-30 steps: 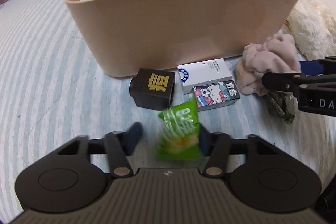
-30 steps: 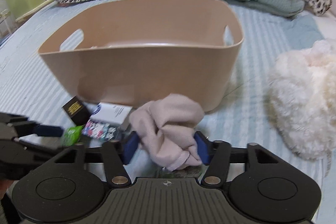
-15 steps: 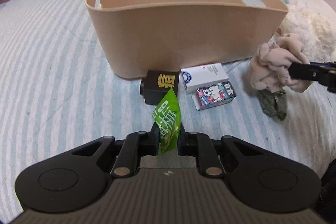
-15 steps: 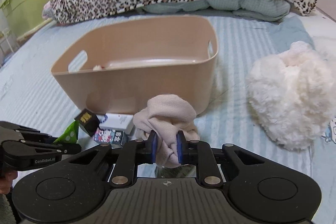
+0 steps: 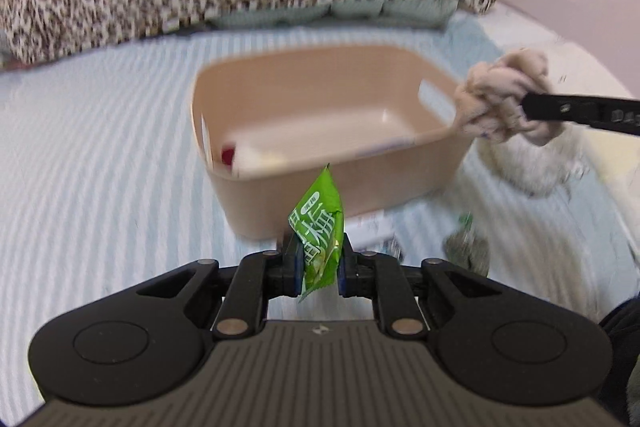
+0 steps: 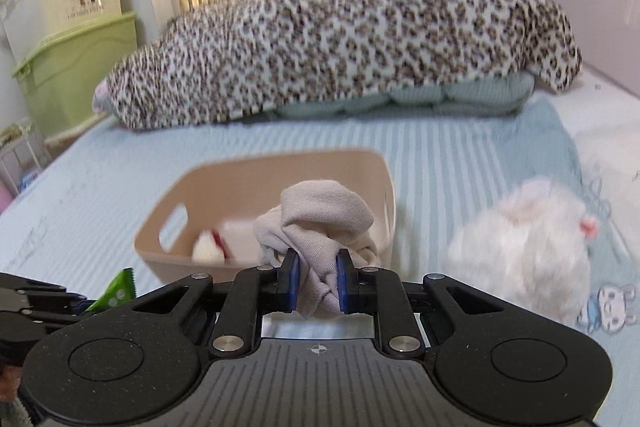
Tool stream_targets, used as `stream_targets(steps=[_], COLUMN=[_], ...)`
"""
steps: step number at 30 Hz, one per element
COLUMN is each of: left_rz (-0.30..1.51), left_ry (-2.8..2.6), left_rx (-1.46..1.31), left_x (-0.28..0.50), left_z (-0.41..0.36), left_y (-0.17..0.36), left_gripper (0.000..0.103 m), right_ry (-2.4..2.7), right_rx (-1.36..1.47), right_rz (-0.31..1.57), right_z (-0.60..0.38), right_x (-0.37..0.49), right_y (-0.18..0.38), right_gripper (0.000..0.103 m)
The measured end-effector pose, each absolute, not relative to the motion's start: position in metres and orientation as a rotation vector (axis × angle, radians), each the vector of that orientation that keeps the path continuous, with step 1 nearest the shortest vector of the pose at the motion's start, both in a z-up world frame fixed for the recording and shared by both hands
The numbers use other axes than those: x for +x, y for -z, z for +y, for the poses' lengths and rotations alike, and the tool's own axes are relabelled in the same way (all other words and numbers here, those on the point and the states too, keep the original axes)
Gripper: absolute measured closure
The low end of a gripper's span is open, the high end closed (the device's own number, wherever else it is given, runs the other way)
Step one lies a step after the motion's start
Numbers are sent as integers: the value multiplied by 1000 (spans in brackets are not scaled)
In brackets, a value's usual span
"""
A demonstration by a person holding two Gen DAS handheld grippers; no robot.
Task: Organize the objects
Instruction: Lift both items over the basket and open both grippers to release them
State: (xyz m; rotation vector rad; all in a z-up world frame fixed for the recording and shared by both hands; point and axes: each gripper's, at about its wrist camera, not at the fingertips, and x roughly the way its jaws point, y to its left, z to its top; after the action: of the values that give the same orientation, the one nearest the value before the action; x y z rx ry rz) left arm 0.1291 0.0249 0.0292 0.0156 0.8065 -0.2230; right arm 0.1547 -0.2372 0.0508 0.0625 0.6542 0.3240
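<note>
My left gripper (image 5: 318,267) is shut on a green snack packet (image 5: 320,227) and holds it in the air in front of the beige plastic bin (image 5: 320,183). My right gripper (image 6: 317,281) is shut on a balled pinkish-beige cloth (image 6: 320,223) and holds it above the bin's near rim (image 6: 276,163). The cloth (image 5: 504,103) and the right gripper's finger (image 5: 580,109) also show in the left wrist view, over the bin's right end. The packet's tip (image 6: 118,287) shows at the left of the right wrist view. A white and red item (image 6: 210,247) lies inside the bin.
A fluffy white plush (image 6: 524,243) lies right of the bin on the striped blue bedsheet (image 5: 100,167). A leopard-print blanket (image 6: 340,43) fills the back. A dark green wrapper (image 5: 466,247) and small boxes, mostly hidden, lie in front of the bin. Storage boxes (image 6: 72,75) stand at the far left.
Both grippers have risen with their loads. The bin now sits lower and farther in both views and its inside shows. The cloth has moved over the bin's right end.
</note>
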Motion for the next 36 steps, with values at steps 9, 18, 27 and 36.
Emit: stream_targets(steps=[9, 18, 27, 36], left_rz=[720, 776, 857, 846], left_ry=[164, 97, 77, 127], left_rx=[58, 87, 88, 106], left_x=[179, 243, 258, 246], left_z=[14, 0, 4, 15], left_y=[-64, -25, 13, 1], left_gripper=[86, 86, 86, 52], right_ry=[-328, -307, -292, -311], right_rx=[51, 19, 15, 57], right_rz=[570, 607, 688, 733], right_z=[-212, -185, -184, -197], right_x=[194, 227, 241, 240], right_y=[-65, -32, 7, 11], right_gripper=[86, 86, 86, 52])
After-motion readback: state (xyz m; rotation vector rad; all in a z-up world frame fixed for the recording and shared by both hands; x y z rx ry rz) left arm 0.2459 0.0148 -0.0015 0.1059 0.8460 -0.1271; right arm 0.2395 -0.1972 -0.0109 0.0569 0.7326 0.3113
